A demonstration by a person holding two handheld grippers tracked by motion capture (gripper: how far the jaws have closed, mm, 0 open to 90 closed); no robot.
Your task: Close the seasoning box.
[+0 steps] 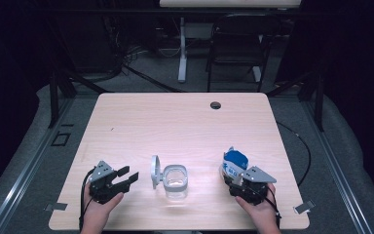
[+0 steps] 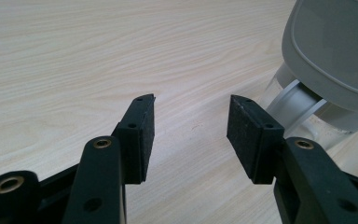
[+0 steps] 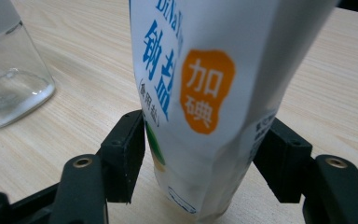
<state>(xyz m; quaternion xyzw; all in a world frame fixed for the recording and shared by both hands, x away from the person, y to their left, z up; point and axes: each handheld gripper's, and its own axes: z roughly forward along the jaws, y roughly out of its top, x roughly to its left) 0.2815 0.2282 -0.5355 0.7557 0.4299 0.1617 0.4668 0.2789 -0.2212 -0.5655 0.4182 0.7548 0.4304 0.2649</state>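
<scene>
One glass jar [image 1: 175, 179], one salt pouch [image 1: 234, 163], two tongs.

I see a pale wooden table [image 1: 175, 122] with a dark round cable hole [image 1: 215, 105] near its far edge. A clear glass jar [image 1: 175, 181] stands on it toward the near edge, grey lid [image 1: 155, 171] hinged open on its left. Right of the jar, well apart, a white-and-blue salt pouch [image 1: 233, 165] stands upright.

on the table [image 1: 185, 117] the jar [image 1: 175, 181] sits at six o'clock, its lid [image 1: 155, 171] at the jar's nine o'clock, the pouch [image 1: 234, 163] at its three.
</scene>
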